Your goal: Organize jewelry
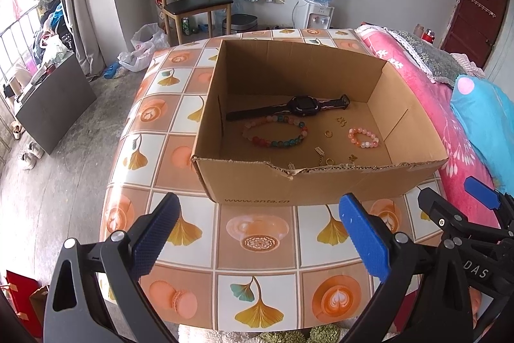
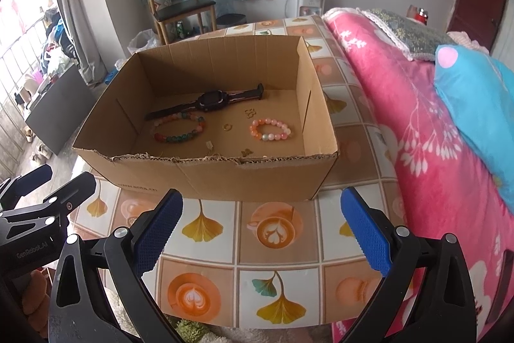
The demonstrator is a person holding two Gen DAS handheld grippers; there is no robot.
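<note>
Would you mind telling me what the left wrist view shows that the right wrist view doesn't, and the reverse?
Only the left wrist view shows the red bag on the floor at lower left, and the right tongs from the side.

Only the right wrist view shows the left tongs from the side.

Both show the box on the table, holding the watch, multicoloured bracelet, pink bracelet and small gold pieces. Both tongs are open and empty.
</note>
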